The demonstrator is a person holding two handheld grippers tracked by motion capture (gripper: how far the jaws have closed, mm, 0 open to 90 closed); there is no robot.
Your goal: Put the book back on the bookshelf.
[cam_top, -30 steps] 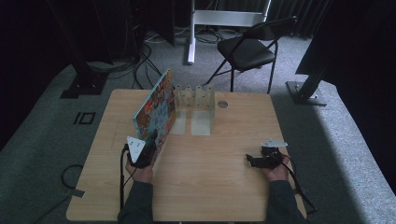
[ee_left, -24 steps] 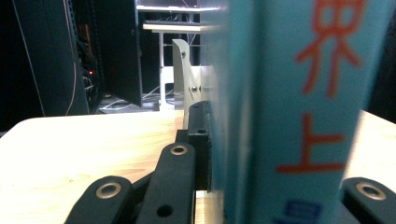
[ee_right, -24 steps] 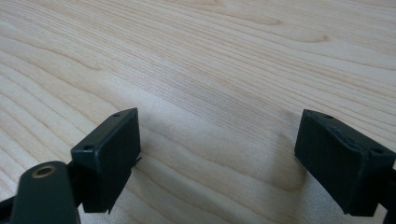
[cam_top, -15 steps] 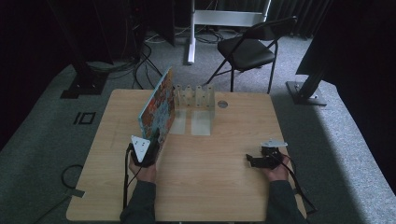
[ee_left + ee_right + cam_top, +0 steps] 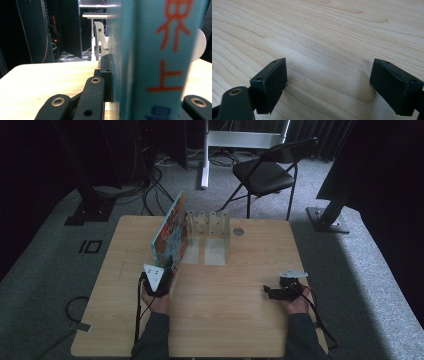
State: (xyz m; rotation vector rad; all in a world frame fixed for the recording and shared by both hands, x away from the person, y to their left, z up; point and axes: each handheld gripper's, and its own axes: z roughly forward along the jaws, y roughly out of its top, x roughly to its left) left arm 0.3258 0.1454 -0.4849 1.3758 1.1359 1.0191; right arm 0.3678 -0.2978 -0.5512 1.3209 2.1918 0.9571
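A black folding chair (image 5: 270,172) stands on grey carpet (image 5: 45,285) beyond the wooden table's (image 5: 240,320) far edge. Cables (image 5: 155,175) trail past dark stands at the far left; daylight falls from the right.

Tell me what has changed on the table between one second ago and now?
The left gripper, shut on the colourful book, carried it a little toward the white rack, and the book now stands more upright. The right gripper stayed open on the table. The rack did not move.
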